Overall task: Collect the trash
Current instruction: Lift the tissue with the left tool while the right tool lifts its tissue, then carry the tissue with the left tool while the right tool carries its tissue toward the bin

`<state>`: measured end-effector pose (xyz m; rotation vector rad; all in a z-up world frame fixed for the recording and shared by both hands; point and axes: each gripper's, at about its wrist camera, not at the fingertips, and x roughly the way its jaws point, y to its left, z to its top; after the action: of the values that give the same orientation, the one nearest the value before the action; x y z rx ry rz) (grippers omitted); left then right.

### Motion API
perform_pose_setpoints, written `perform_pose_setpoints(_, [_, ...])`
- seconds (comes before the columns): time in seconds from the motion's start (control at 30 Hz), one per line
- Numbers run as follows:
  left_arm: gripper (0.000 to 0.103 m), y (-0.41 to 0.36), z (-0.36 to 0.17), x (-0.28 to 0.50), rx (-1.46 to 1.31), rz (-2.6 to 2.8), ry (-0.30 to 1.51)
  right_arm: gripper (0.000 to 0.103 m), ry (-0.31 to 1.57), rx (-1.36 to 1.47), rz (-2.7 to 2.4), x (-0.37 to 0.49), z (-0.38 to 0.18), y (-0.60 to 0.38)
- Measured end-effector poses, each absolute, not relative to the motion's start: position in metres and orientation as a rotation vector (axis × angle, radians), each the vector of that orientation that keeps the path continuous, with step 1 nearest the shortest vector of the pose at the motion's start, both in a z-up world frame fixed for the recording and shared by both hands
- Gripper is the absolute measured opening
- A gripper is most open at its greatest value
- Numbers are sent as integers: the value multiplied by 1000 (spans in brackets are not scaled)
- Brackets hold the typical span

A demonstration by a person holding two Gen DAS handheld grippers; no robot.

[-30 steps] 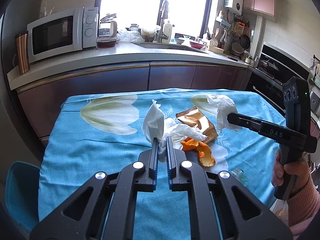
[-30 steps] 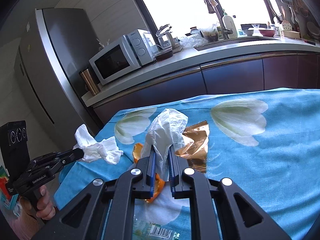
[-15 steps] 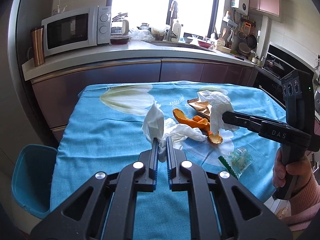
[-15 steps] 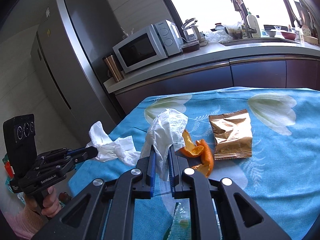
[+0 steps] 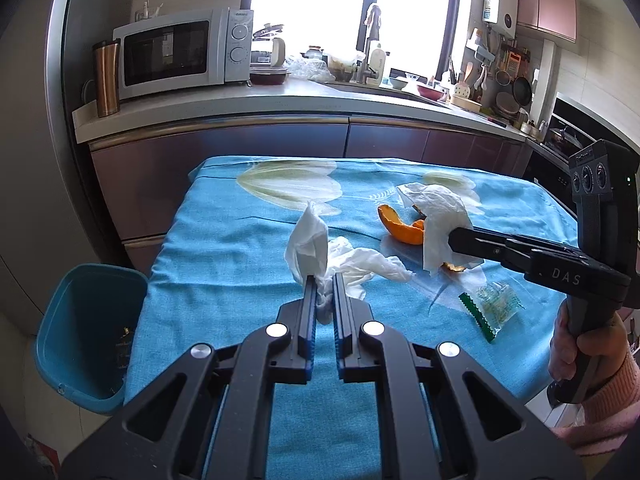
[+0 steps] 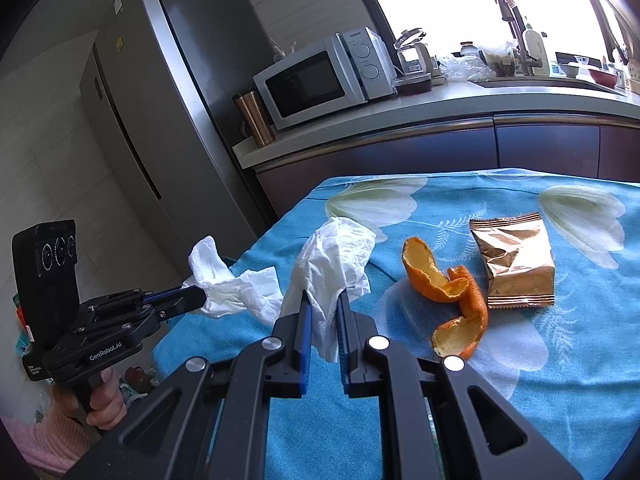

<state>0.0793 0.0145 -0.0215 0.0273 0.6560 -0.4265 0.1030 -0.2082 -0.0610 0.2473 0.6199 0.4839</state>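
Note:
My left gripper [image 5: 323, 280] is shut on a crumpled white tissue [image 5: 316, 240], held above the blue tablecloth [image 5: 224, 264]. In the right wrist view that same left gripper [image 6: 198, 294] shows at the left with its tissue [image 6: 228, 284]. My right gripper [image 6: 322, 300] is shut on a second white tissue [image 6: 332, 252]; the left wrist view shows the right gripper [image 5: 452, 240] and its tissue [image 5: 438, 216]. Orange peel [image 6: 452, 292] and a gold foil wrapper [image 6: 516, 260] lie on the cloth. A clear wrapper with a green edge [image 5: 490, 308] lies near the table's right side. A blue bin [image 5: 84, 332] stands on the floor left of the table.
A kitchen counter [image 5: 280, 100] with a microwave [image 5: 180, 52], a copper tumbler [image 5: 106, 76] and a sink runs behind the table. A grey fridge [image 6: 152, 100] stands at the left. A hand in a pink sleeve [image 5: 588, 364] holds the right gripper's handle.
Both grippers have moved left across the table with their tissues still held. The blue bin has come into the left wrist view, and the peel and gold wrapper now lie to the right.

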Motion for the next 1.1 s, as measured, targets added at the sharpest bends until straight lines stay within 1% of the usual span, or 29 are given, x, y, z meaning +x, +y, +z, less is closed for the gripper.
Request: perform_pose_setpoints(1.1, [8,79,-20,63,-25,-277,649,10,658,172,640,110,-64,-139])
